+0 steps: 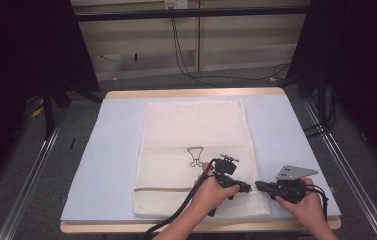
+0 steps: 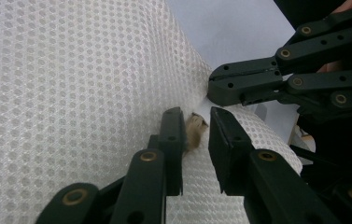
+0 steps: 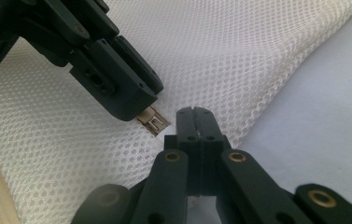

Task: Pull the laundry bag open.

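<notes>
A white mesh bag (image 1: 191,145) lies flat on a pale blue mat (image 1: 116,150); a beige zipper strip (image 1: 161,189) crosses it near the front. At the bag's front right corner, my left gripper (image 2: 196,116) has its jaws closed on the small beige zipper pull (image 2: 195,130), whose end sticks out past the jaw tips (image 3: 154,122). My right gripper (image 3: 194,112) faces it from the right. Its jaws are shut together, pinching the mesh edge, which rises in a ridge toward them. In the high view the left gripper (image 1: 248,188) and right gripper (image 1: 257,185) almost meet tip to tip.
A black drawing (image 1: 194,156) marks the bag's middle. The mat covers a wooden table (image 1: 196,92) with bare mat left and right of the bag. Metal rails (image 1: 31,175) run along both sides, and cables hang at the back wall.
</notes>
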The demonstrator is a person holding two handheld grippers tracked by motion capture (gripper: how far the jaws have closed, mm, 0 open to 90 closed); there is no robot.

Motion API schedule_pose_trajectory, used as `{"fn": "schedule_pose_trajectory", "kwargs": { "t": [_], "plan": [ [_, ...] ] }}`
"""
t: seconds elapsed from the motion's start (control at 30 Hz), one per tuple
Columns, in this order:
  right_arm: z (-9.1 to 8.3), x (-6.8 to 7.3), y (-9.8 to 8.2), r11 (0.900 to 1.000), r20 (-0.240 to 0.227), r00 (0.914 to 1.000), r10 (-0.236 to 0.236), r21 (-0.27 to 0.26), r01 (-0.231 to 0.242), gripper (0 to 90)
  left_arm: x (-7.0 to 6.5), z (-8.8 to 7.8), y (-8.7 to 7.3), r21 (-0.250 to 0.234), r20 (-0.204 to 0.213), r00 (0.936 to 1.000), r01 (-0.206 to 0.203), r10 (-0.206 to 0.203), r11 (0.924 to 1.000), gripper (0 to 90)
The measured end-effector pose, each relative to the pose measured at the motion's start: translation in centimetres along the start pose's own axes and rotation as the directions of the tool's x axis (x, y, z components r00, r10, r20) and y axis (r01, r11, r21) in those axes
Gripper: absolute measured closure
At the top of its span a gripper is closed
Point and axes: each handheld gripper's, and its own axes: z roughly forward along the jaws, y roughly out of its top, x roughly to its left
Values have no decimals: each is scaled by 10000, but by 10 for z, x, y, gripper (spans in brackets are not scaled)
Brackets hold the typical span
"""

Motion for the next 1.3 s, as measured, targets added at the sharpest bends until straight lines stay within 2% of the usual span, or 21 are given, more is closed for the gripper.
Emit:
{"fn": "schedule_pose_trajectory", "kwargs": {
  "t": [0.4, 0.43, 0.53, 0.67, 0.77, 0.83, 0.9, 0.93, 1.0, 1.17, 1.2, 1.23, 1.3],
  "plan": [
    [1, 0, -1, 10000, -42, 10000, -85, 31, 86, 900, -1, 6, 1, 9, 10, 9995, 328, -328, 9995, 839],
    [1, 0, -2, 9999, -22, 9999, -116, 36, 116, 900, -1, 6, 1, 75, 125, 9990, 438, -439, 9990, 855],
    [2, 0, -2, 9999, -57, 9999, -141, 6, 141, 900, -2, 5, 1, 102, 92, 9982, 596, -597, 9982, 871],
    [2, 1, -2, 9998, 34, 9999, -167, 73, 167, 900, 0, 4, 0, -10, 269, 9929, 1158, -1157, 9933, 874],
    [2, 2, -1, 9993, 15, 9994, -340, 164, 340, 900, 3, 3, 0, 37, 442, 9919, 1190, -1191, 9929, 874],
    [1, 3, -1, 9984, 97, 9986, -517, 231, 515, 900, 2, 3, 0, 25, 374, 9922, 1185, -1185, 9929, 875],
    [2, 2, -1, 9983, 50, 9986, -534, 228, 533, 900, 3, 1, 0, 120, 379, 9931, 1109, -1113, 9938, 875],
    [2, 2, -1, 9986, 7, 9989, -465, 242, 464, 900, 2, 1, 1, 37, 339, 9918, 1232, -1232, 9924, 875],
    [1, 1, -1, 9989, 44, 9992, -408, 239, 406, 900, 4, -2, 1, 171, 439, 9912, 1246, -1252, 9921, 875],
    [2, 2, -1, 9979, 98, 9982, -592, 258, 589, 900, 5, -5, 0, 86, 516, 9871, 1514, -1516, 9884, 875],
    [2, 2, -1, 9983, 50, 9986, -535, 241, 534, 900, 5, -5, 0, 86, 516, 9871, 1514, -1516, 9884, 875],
    [2, 2, -2, 9985, 68, 9987, -513, 218, 512, 900, 6, -7, 0, 232, 496, 9896, 1341, -1351, 9907, 875],
    [1, 2, -2, 9986, 56, 9989, -475, 217, 474, 900, 5, -7, 0, 98, 457, 9897, 1354, -1357, 9907, 875]
  ]
}}
